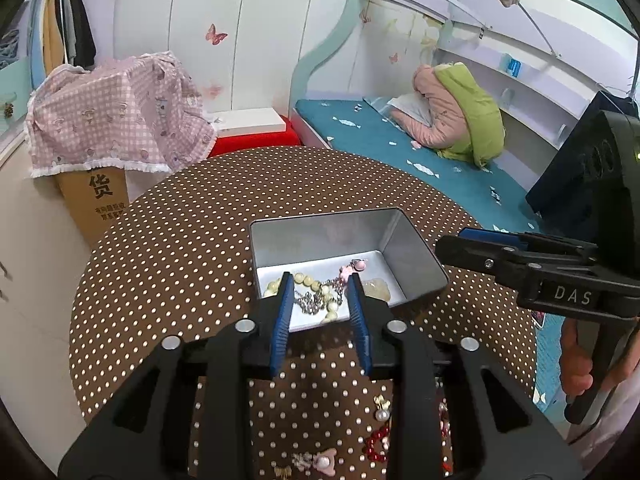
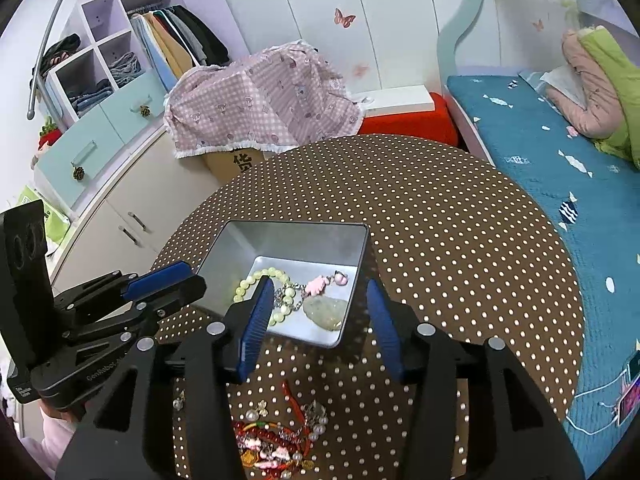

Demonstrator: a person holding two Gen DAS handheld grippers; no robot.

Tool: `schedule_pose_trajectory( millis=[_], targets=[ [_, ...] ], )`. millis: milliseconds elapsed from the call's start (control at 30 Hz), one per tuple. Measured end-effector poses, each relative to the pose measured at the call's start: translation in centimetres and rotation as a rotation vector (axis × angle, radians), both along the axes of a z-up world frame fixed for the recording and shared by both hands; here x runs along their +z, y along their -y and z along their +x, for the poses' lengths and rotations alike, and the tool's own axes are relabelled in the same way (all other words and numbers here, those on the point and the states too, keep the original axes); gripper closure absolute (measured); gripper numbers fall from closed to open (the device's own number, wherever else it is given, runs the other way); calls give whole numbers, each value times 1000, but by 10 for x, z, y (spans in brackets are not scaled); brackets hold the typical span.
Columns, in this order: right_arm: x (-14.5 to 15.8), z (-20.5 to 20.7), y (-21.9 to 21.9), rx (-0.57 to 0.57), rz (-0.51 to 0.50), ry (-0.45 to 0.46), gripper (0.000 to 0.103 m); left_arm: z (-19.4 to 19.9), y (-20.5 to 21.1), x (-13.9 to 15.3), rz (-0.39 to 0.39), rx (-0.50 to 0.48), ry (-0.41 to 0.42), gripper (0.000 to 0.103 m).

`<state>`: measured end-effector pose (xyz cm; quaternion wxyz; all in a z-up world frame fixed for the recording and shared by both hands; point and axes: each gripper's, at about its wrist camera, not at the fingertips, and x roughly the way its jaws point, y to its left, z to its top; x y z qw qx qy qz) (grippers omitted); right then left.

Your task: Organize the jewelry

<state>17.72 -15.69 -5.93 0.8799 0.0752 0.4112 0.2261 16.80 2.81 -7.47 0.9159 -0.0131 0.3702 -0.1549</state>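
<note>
Polka-dotted brown surface carries an open metal tin, already holding a pale bead bracelet and a pink charm. Both your left tongs and right tongs gape, holding nothing. Loose jewelry lies tangled at 6 o'clock (under your right tongs); pinch one strand and its neighbours could drag along, or snag on the tin's rim.

Pink checked cloth over cardboard box; teal bed.
</note>
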Motion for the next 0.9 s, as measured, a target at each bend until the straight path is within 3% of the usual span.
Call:
schedule_pose_trajectory(
  millis=[400,500,900],
  targets=[
    [-13,-37,-16,45,-12,-33,50,-54,-19,-12,4,34,-27,69],
    [-20,-47,-31,81,-24,-48,49,-66,-28,-21,22,58,-45,61],
    [-48,-71,-95,301,-97,-76,49,-98,-58,-46,6,121,-117,61]
  ],
)
